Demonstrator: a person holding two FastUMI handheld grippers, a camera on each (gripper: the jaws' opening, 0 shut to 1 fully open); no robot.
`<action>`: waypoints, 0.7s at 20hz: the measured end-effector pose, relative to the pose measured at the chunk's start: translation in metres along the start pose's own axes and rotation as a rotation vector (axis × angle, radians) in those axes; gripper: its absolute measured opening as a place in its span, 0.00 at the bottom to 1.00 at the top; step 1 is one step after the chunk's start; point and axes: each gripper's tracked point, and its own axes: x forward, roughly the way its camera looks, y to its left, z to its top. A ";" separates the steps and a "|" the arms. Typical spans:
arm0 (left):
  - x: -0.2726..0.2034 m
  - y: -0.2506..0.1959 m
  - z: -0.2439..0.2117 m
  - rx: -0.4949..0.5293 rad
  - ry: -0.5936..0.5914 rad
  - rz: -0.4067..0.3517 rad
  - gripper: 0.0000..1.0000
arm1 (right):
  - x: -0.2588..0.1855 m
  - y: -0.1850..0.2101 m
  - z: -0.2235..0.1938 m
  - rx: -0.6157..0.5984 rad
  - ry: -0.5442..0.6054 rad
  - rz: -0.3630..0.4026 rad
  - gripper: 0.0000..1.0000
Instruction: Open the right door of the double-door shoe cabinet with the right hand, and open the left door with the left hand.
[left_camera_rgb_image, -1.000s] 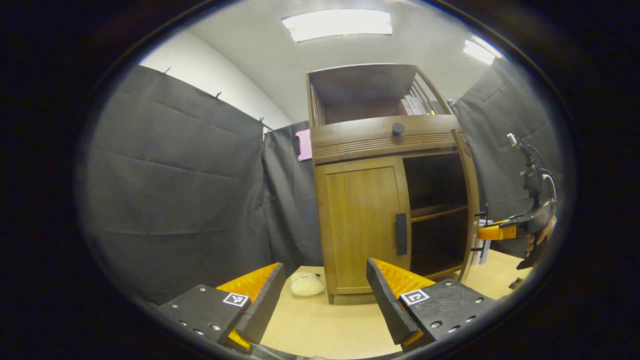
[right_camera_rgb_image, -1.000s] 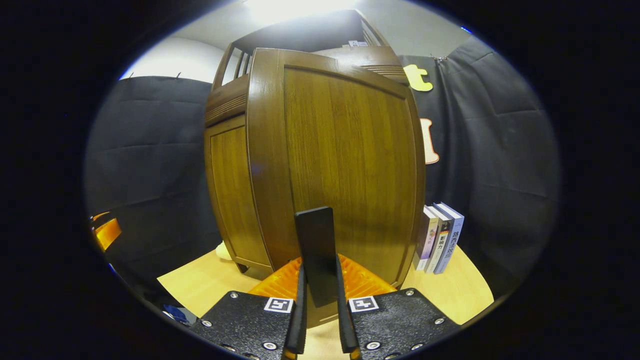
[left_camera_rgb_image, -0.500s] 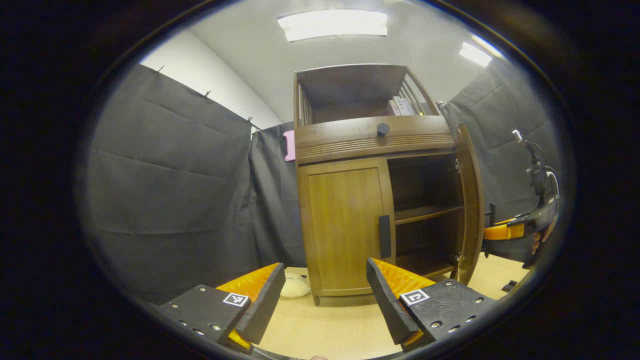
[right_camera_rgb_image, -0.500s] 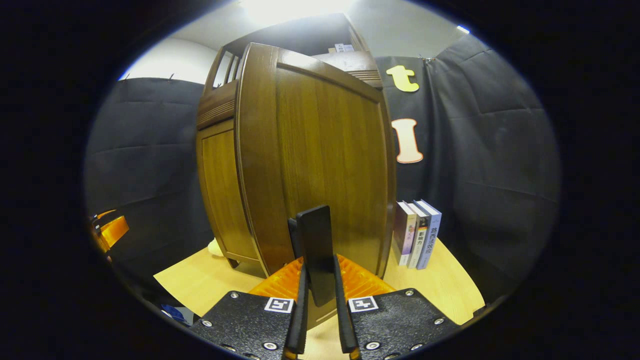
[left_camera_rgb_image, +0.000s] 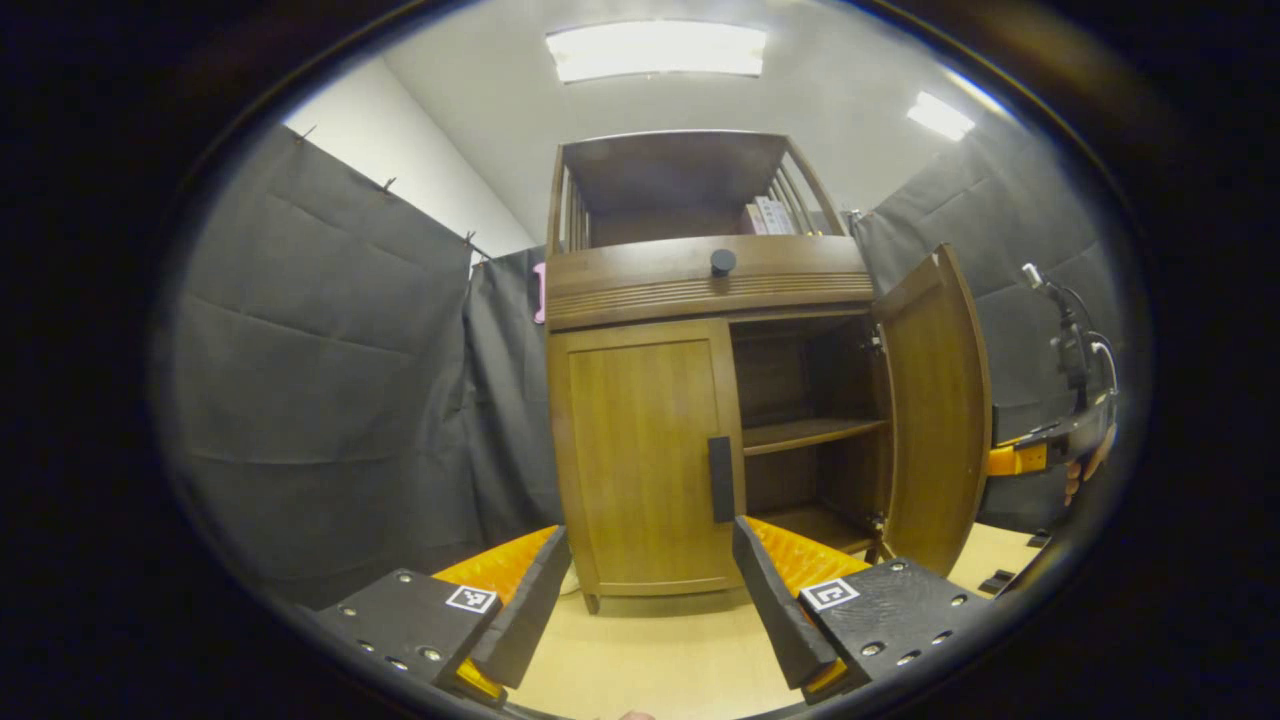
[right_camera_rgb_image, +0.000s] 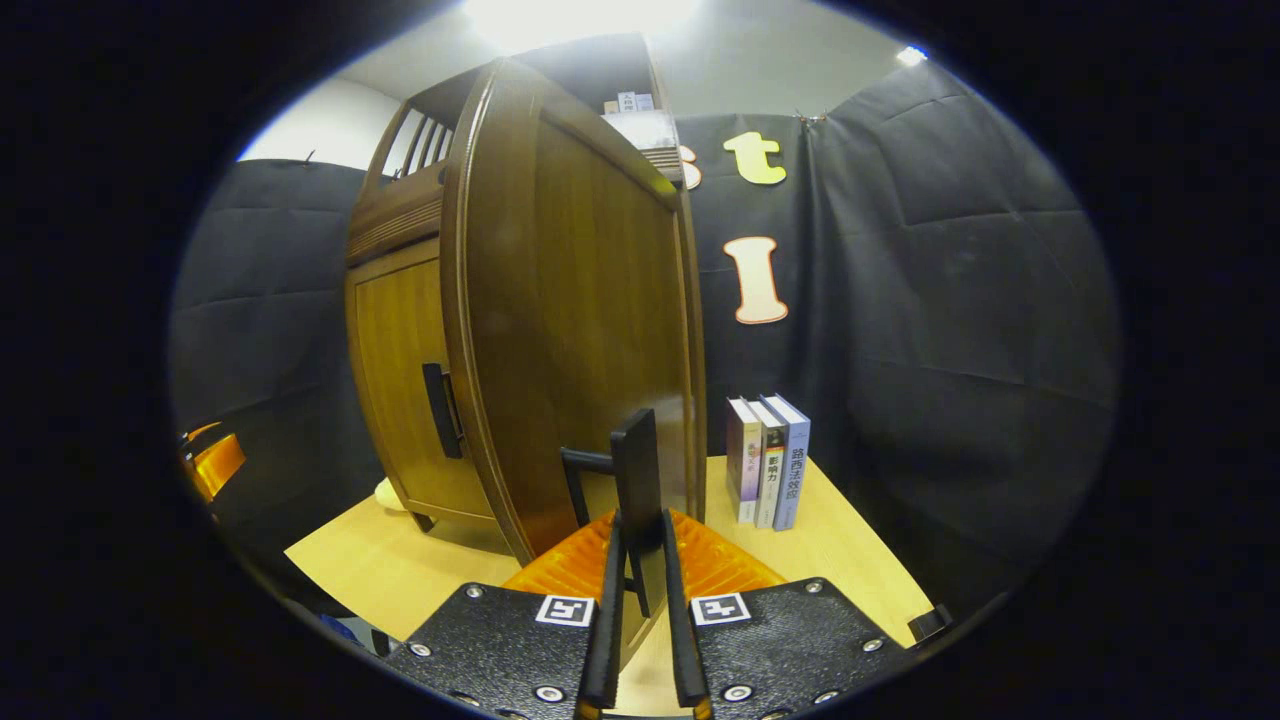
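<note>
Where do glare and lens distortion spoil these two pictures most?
In the right gripper view, the ceiling light is blown out to pure white above the cabinet, and the open right door bulges like a barrel. In the left gripper view, the ceiling lamps stay readable, but the shoe cabinet leans and its edges curve.

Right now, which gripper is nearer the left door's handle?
Left. The left gripper hangs open just in front of the left door handle, not touching it. The right gripper is farther off, clamped on the right door handle.
</note>
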 end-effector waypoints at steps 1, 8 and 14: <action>0.001 -0.001 -0.002 -0.001 -0.002 -0.007 0.94 | -0.001 -0.002 0.000 -0.001 -0.001 -0.010 0.19; 0.002 -0.005 -0.006 -0.007 0.008 -0.041 0.94 | -0.004 -0.014 -0.003 0.045 -0.001 -0.089 0.07; 0.007 -0.012 -0.008 0.003 0.011 -0.109 0.94 | -0.016 -0.042 -0.006 0.046 -0.010 -0.181 0.18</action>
